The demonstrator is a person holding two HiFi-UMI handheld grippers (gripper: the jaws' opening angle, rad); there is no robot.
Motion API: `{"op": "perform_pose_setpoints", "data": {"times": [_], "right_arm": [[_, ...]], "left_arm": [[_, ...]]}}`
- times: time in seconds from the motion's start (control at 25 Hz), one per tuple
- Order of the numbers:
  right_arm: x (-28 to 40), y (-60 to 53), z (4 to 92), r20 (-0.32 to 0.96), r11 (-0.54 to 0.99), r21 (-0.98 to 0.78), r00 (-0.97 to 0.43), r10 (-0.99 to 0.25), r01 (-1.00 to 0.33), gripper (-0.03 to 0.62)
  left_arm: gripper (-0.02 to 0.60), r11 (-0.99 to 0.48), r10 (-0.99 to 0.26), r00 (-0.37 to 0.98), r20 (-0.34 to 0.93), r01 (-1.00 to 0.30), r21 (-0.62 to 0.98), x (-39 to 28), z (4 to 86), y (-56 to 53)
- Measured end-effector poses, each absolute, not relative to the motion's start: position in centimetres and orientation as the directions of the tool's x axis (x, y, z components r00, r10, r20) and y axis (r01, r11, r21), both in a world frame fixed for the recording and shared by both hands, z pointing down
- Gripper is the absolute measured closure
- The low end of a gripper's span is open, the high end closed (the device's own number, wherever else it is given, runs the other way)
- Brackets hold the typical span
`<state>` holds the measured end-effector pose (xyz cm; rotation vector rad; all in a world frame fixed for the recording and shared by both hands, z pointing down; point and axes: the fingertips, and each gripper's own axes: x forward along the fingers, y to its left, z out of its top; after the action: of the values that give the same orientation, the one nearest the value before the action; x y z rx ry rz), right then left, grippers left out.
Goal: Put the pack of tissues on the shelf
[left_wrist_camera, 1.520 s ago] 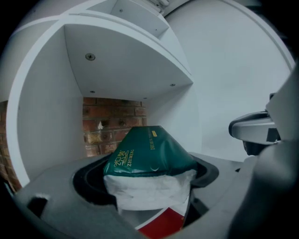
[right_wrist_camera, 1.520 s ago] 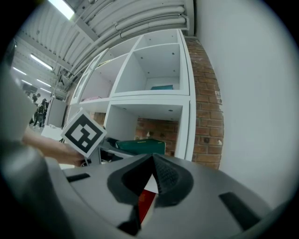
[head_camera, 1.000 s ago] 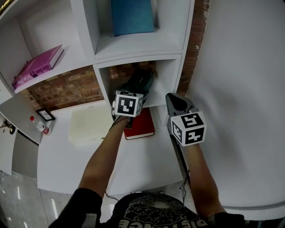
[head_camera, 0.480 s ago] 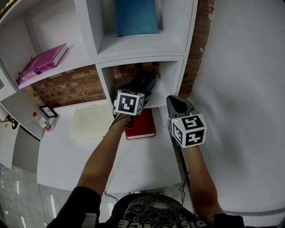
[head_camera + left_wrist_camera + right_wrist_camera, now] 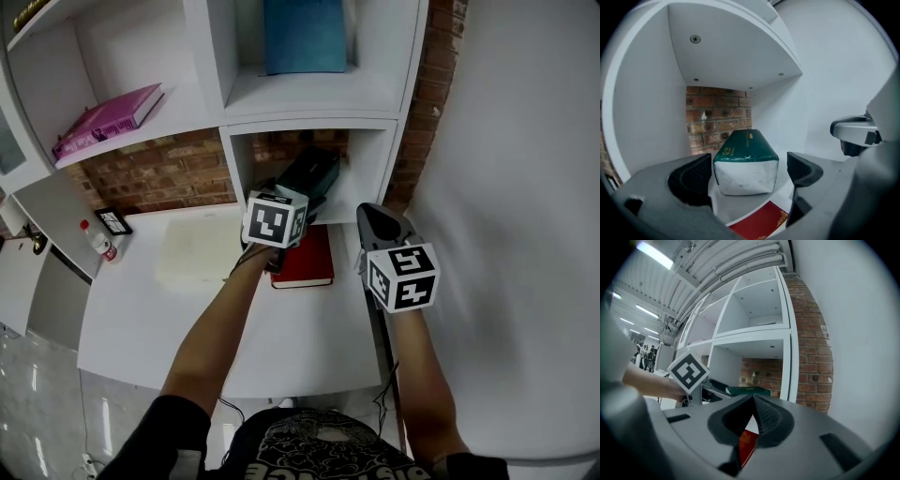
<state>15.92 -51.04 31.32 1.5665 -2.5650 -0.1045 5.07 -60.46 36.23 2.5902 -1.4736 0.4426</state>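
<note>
Already shelved, the tissue pack [image 5: 745, 161] at twelve o'clock looks soft, light. Hold its sides: left gripper [image 5: 747, 174] opening there, right gripper [image 5: 753, 414] closed.

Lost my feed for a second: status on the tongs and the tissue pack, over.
Left tongs opening, pack of tissues between them, resting on the shelf. Right tongs shut, empty, off to the side. Nothing blocking the way out.

We see soft, even light from above; ceiling tubes [image 5: 652, 253] glow bright in the right gripper view. The head view darkens toward its corners, and the white shelf [image 5: 309, 94] carries mild shadow inside. Both gripper views bend hard toward round black edges, and the near fingers [image 5: 690, 180] look soft.
</note>
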Motion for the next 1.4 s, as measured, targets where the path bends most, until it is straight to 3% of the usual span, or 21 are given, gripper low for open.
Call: {"op": "perform_pose_setpoints", "data": {"times": [0.12, 0.52, 0.92, 1.32, 1.4], "right_arm": [[15.8, -50.6, 31.1, 0.071, 0.466, 0.123, -0.460, -0.885, -0.876, 0.591], [14.1, -49.0, 30.2, 0.049, 0.512, 0.110, -0.510, -0.859, -0.852, 0.591], [13.0, -48.4, 30.0, 0.038, 0.542, 0.097, -0.541, -0.840, -0.835, 0.591], [11.4, -47.9, 29.9, 0.031, 0.559, 0.100, -0.559, -0.829, -0.823, 0.591], [11.2, -47.8, 30.0, 0.032, 0.560, 0.107, -0.560, -0.828, -0.821, 0.591]], "left_arm": [[0.074, -0.502, -0.835, 0.471, 0.284, -0.864, -0.042, 4.6, 35.0, -59.2], [0.194, -0.481, -0.862, 0.467, 0.197, -0.876, -0.025, 1.7, 31.7, -53.8], [0.299, -0.344, -0.933, 0.342, 0.112, -0.939, 0.002, -6.5, 30.4, -49.2], [0.469, -0.298, -0.950, 0.294, 0.106, -0.954, -0.027, -10.2, 32.0, -46.1], [0.532, -0.295, -0.951, 0.289, 0.114, -0.954, -0.046, -10.2, 32.4, -46.0]]}}
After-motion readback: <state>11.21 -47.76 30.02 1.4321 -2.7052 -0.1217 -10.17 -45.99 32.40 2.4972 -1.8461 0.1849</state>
